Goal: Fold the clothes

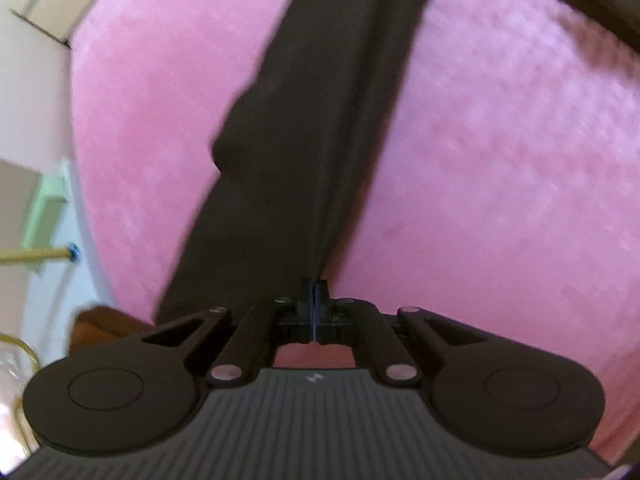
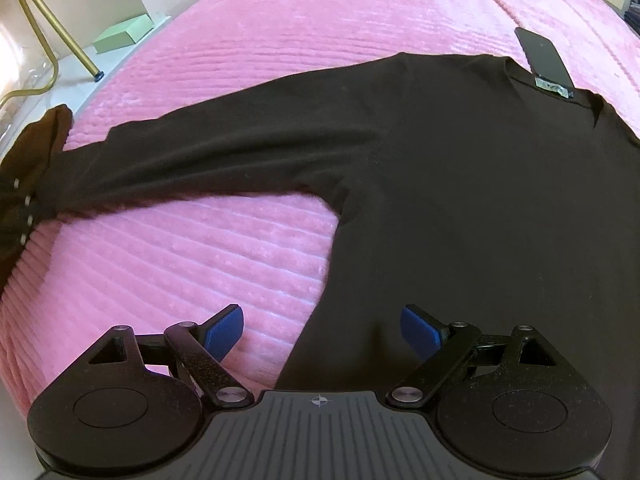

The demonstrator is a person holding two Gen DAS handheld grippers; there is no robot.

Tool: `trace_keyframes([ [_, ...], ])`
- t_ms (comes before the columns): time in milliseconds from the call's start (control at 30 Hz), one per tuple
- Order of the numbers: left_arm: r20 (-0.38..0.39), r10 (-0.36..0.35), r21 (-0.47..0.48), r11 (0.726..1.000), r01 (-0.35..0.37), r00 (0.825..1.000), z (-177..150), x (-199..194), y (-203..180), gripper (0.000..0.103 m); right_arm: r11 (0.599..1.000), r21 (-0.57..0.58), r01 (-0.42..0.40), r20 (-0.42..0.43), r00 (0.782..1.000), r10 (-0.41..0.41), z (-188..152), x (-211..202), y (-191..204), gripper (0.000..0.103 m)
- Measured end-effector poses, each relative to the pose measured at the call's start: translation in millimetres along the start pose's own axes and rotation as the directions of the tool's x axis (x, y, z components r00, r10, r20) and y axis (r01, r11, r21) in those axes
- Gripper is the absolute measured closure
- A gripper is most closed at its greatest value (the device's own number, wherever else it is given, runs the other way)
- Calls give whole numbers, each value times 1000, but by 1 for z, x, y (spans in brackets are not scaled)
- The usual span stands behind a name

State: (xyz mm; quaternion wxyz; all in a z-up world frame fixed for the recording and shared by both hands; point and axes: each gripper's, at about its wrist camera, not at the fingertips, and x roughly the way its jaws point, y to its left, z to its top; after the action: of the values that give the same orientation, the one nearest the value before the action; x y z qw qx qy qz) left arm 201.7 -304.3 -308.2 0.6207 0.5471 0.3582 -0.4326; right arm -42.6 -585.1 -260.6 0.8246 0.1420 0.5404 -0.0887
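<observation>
Left gripper [image 1: 314, 308] clamped on sleeve [image 1: 312, 120]; right gripper [image 2: 322, 330] spread above shirt [image 2: 460, 200] hem.

Two handheld grippers, like build. Left gripper [image 1: 315, 312]: matte black linkage arms with triangular cut-outs, two large round black discs each bearing an incised circle, silver pivot screws, grey ribbed housing with a small pale mark at its front centre, thin blue pad edges. Right gripper [image 2: 322, 330]: same black arms, discs and silver screws, ribbed grey housing with a crosshair mark, textured blue rectangular pads [image 2: 225, 330].
</observation>
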Motion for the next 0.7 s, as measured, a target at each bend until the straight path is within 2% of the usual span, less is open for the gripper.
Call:
trace_keyframes([
  [33, -30, -19, -5, 1000, 19, 999, -3, 3, -2, 103, 1000, -1, -1, 2, 1000, 1, 1, -1, 0, 15],
  [133, -33, -47, -73, 996, 45, 998, -11, -2, 6, 99, 1000, -7, -3, 11, 1000, 3, 3, -3, 0, 15],
  [200, 0, -38, -154, 987, 38, 999, -12, -10, 26, 95, 1000, -11, -6, 15, 1000, 6, 4, -5, 0, 15],
  [233, 13, -24, -194, 981, 26, 1000, -12, -10, 38, 91, 1000, -14, -7, 16, 1000, 7, 5, -5, 0, 15],
  [333, 41, 28, -297, 955, -14, 999, -11, -8, 73, 69, 1000, -21, -9, 15, 1000, 10, 7, -3, 2, 15],
  [433, 45, 62, -353, 935, -42, 997, -4, 13, 115, 61, 1000, -25, -5, 18, 1000, 6, 8, -2, 3, 15],
  [500, 25, 32, -393, 919, -19, 999, -3, 33, 136, 57, 1000, -29, 1, 17, 1000, 0, 7, -1, 4, 15],
  [533, 18, 7, -414, 910, 1, 1000, -3, 44, 143, 57, 1000, -30, 4, 15, 1000, -4, 6, -1, 4, 15],
  [600, 16, -59, -429, 901, 60, 998, -5, 58, 147, 68, 1000, -29, 13, 11, 1000, -13, 5, 1, 3, 15],
  [633, 21, -93, -429, 898, 93, 995, -6, 63, 147, 81, 1000, -23, 18, 7, 1000, -18, 3, 2, 2, 15],
  [667, 25, -86, -431, 898, 89, 996, -6, 59, 146, 99, 1000, -17, 22, 3, 1000, -22, 2, 2, 1, 15],
  [700, 29, -78, -433, 898, 83, 997, -6, 55, 144, 101, 1000, -10, 25, -1, 1000, -25, 1, 3, 0, 15],
])
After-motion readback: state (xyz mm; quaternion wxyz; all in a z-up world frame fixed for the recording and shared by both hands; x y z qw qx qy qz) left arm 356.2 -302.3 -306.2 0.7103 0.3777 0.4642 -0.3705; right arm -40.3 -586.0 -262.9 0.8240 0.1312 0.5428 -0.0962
